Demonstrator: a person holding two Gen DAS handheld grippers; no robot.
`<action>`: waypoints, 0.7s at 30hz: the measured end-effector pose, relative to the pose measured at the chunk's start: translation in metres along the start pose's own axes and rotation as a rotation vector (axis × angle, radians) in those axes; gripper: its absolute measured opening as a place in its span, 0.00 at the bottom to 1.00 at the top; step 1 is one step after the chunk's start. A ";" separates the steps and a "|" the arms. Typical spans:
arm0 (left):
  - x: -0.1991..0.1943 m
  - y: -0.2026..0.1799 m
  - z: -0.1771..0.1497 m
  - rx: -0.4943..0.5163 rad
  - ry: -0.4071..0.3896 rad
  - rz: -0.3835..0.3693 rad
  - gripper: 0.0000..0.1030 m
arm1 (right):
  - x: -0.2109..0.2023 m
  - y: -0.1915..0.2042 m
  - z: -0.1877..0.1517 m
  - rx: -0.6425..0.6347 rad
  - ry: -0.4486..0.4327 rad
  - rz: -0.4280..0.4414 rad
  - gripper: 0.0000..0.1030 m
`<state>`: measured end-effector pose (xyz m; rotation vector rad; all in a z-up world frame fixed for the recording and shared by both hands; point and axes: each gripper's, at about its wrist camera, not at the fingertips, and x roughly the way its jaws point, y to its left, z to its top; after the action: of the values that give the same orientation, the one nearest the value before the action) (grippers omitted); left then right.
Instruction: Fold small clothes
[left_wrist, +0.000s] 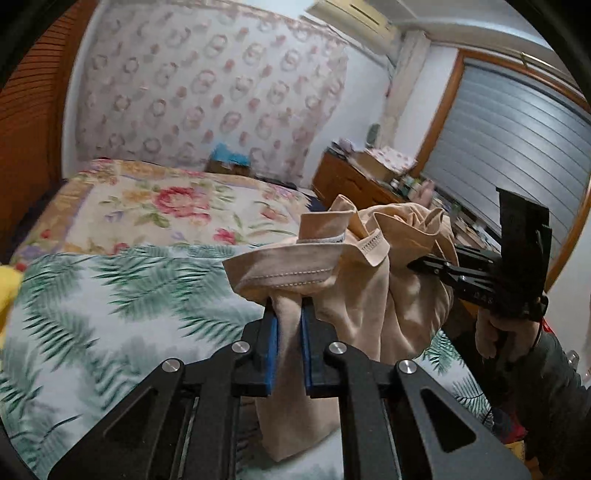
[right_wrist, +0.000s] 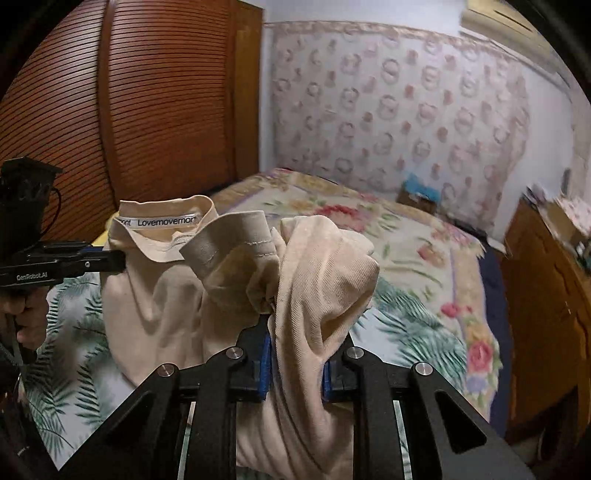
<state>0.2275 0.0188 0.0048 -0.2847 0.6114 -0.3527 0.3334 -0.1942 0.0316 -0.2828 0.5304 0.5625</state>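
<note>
Bed (left_wrist: 92, 314) with palm-leaf sheet fills lower left of the left wrist view. Beige garment (left_wrist: 354, 280) hangs bunched at centre frame above it. Left gripper (left_wrist: 288, 314) clamped on one fold, right gripper (right_wrist: 295, 347) clamped on another.

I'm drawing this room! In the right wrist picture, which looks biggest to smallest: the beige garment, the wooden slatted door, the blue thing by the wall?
1. Wooden slatted door and beige garment: each fills a similar share, and the garment is very near the camera, so no ranking.
2. Blue thing: clearly smallest, far back by the wall.
</note>
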 end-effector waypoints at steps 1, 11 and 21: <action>-0.008 0.007 -0.003 -0.004 -0.009 0.019 0.11 | 0.005 0.006 0.003 -0.016 -0.005 0.016 0.20; -0.075 0.110 -0.040 -0.141 -0.059 0.250 0.11 | 0.115 0.082 0.062 -0.207 -0.002 0.193 0.20; -0.077 0.180 -0.072 -0.284 -0.056 0.344 0.11 | 0.240 0.166 0.118 -0.430 0.070 0.271 0.20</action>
<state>0.1683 0.2011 -0.0774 -0.4516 0.6422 0.0747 0.4579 0.0903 -0.0209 -0.6461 0.5153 0.9338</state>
